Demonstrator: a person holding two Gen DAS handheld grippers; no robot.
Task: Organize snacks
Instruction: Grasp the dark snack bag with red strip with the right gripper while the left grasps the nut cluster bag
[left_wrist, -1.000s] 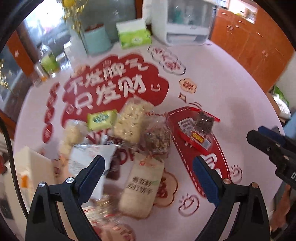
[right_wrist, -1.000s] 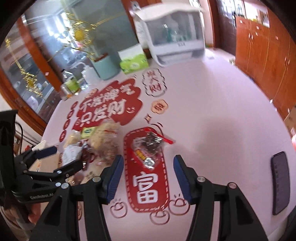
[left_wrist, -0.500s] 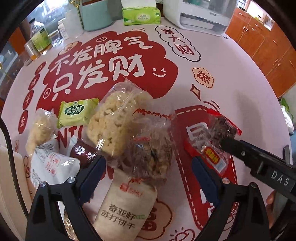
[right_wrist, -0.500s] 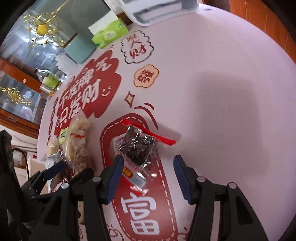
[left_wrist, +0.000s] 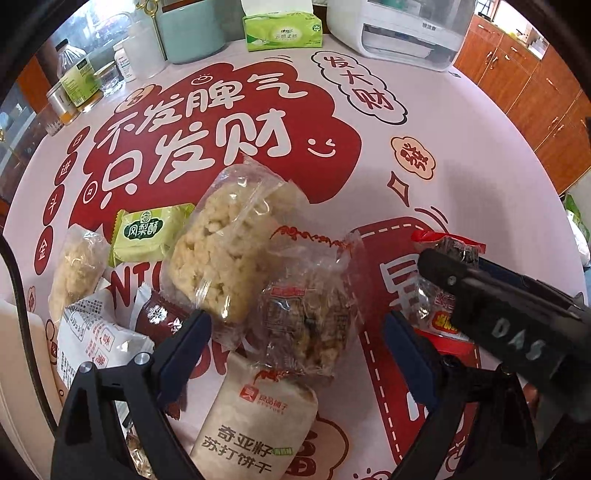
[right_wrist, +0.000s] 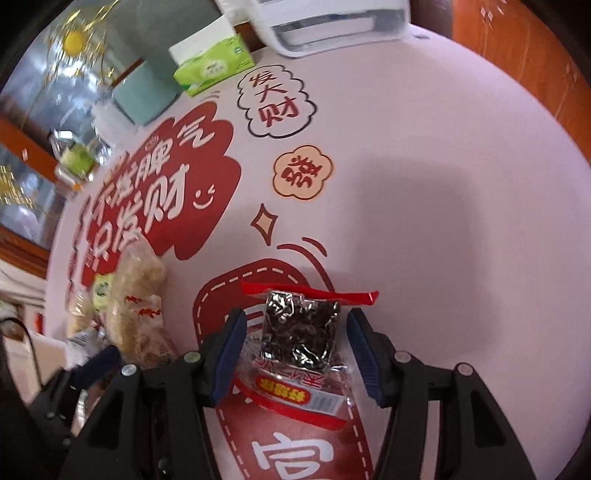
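Several wrapped snacks lie on a pink and red tablecloth (left_wrist: 461, 155). My left gripper (left_wrist: 295, 343) hangs open over a clear bag of brown nut crisp (left_wrist: 306, 317), with its fingertips wide on either side and not touching. Beside that bag lie a pale puffed-rice bag (left_wrist: 229, 251), a green cake packet (left_wrist: 147, 232) and a beige cracker packet (left_wrist: 255, 424). My right gripper (right_wrist: 297, 350) is open and straddles a dark snack packet with a red edge (right_wrist: 301, 328); the pads stand close beside it without pressing. The right gripper's black body (left_wrist: 517, 321) covers part of that packet in the left wrist view.
A green tissue box (left_wrist: 280, 29), a white appliance (left_wrist: 399, 29), a teal container (left_wrist: 192, 33) and bottles (left_wrist: 77, 81) line the table's far edge. A white box (left_wrist: 22, 369) sits at the left edge. More small packets (left_wrist: 92, 343) crowd the near left.
Both grippers have come down close to the table. The right one now has its fingers either side of the dark packet; the left has settled over the brown bag.
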